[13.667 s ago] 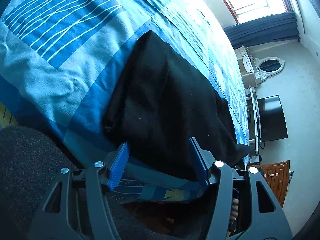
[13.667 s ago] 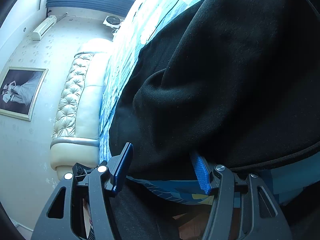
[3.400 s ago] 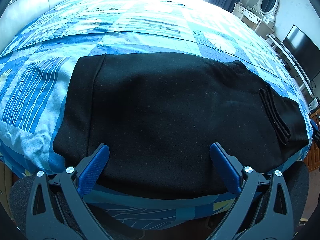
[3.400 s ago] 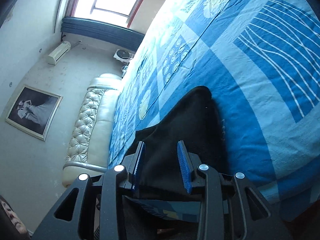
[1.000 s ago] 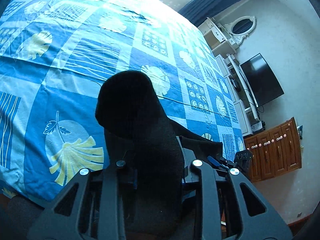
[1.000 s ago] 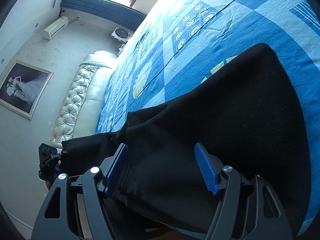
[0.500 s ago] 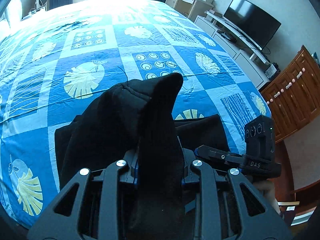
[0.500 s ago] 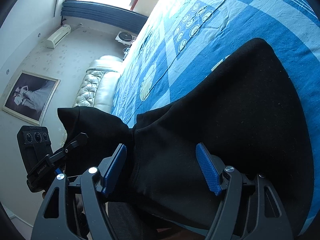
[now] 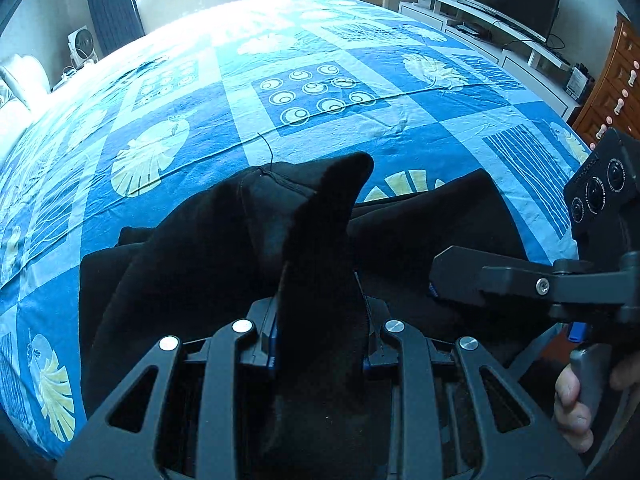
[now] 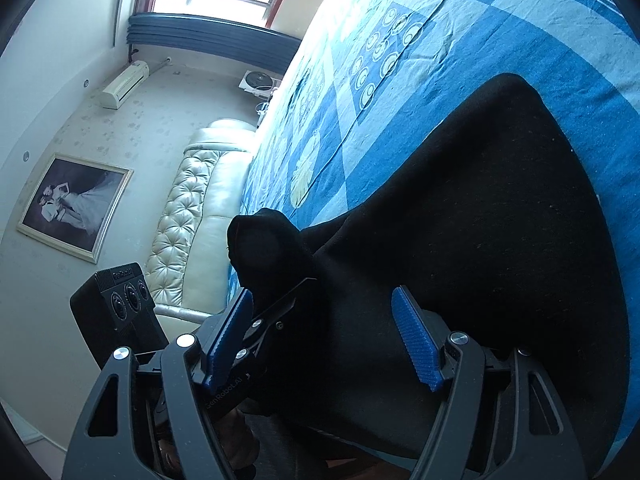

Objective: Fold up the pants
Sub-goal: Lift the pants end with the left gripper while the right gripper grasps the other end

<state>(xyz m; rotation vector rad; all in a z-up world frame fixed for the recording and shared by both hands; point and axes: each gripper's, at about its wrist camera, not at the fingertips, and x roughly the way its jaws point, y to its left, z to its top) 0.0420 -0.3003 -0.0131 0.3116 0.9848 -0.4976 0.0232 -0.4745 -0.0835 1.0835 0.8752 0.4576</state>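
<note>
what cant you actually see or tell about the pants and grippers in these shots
- Left wrist view: the left gripper pads are buried in the bunched black pants.
- Left wrist view: the right gripper shows one finger only, side-on.
- Right wrist view: the pants' near edge is hidden behind the right gripper's body.

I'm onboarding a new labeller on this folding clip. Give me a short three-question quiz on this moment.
1. True or false: the left gripper is shut on the black pants.
2. How do the right gripper jaws stand? A) spread apart B) pinched shut
3. What do the pants rest on?

Key: 1 true. 2 A. 3 the blue patterned bedspread.
</note>
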